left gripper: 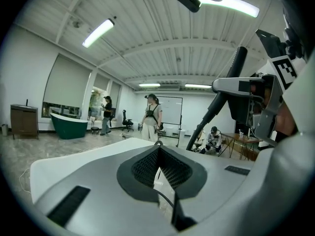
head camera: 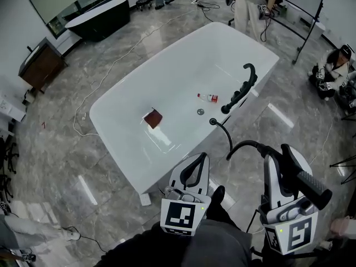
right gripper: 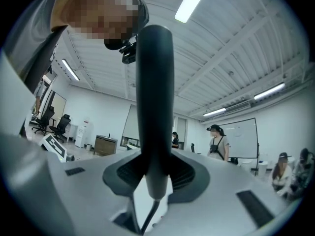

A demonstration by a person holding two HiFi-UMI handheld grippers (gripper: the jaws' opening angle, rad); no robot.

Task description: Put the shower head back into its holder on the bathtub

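Note:
The white bathtub (head camera: 128, 127) fills the middle of the head view. A black tap fixture with the holder (head camera: 242, 88) stands on its right rim. A black hose (head camera: 225, 130) runs from the rim near the fixture to the black shower head (head camera: 311, 187). My right gripper (head camera: 281, 161) is shut on the shower head's handle (right gripper: 155, 107), below the tub's near corner. The handle stands upright between the jaws (right gripper: 156, 181). My left gripper (head camera: 194, 168) hangs beside it, shut and empty (left gripper: 158, 149). The left gripper view shows the shower head (left gripper: 221, 102) at the right.
Inside the tub lie a brown square object (head camera: 153, 118) and a small bottle (head camera: 208, 97) near the drain (head camera: 200, 111). A dark tub (head camera: 97, 18) and a wooden cabinet (head camera: 39, 65) stand at the far left. People stand behind the tub (head camera: 247, 10) and sit at right (head camera: 334, 65).

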